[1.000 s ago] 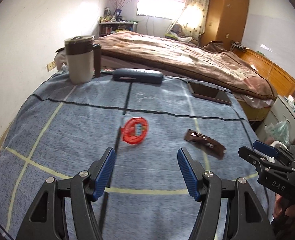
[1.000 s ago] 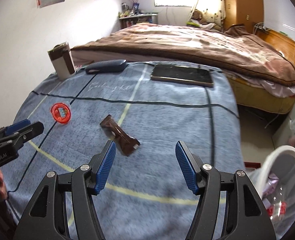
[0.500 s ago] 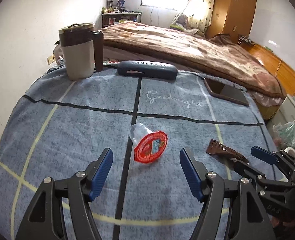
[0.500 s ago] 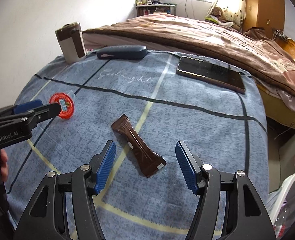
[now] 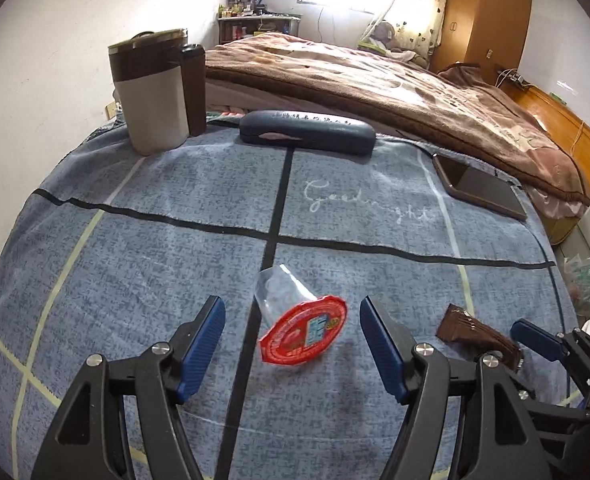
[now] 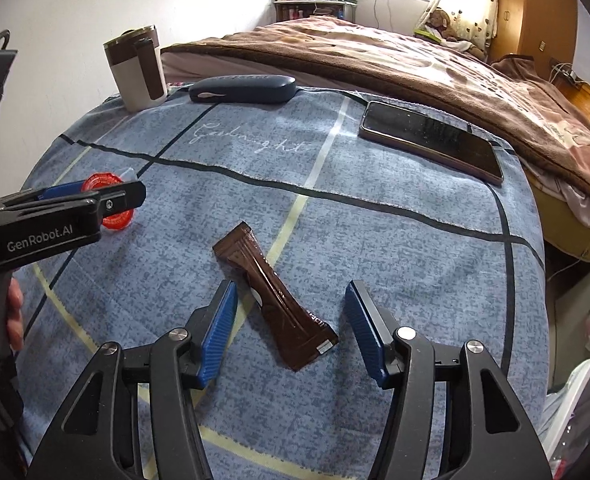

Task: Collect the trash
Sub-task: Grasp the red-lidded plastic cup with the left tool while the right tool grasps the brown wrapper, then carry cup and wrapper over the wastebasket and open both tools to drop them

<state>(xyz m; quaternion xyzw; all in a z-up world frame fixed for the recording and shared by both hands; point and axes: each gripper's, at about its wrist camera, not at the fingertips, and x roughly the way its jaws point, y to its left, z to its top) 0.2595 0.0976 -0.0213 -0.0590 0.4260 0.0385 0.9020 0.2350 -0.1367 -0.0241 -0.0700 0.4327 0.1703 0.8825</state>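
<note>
A clear plastic cup with a red foil lid lies on its side on the blue cloth. My left gripper is open, one finger on each side of the cup and neither touching it. A brown snack wrapper lies slantwise between the blue pads of my right gripper. Its jaws are closing but the pads stand clear of the wrapper. In the left wrist view the wrapper shows at the right, beside the right gripper's fingers. In the right wrist view the left gripper's fingers half cover the cup's lid.
On the blue cloth-covered table a lidded mug and a dark glasses case stand at the back, and a phone lies at the back right. A bed lies beyond. A white bag-lined bin stands beside the table's right edge.
Both grippers came forward and down. The cup now lies between the left fingers and the wrapper between the right ones. The right jaws have narrowed.
</note>
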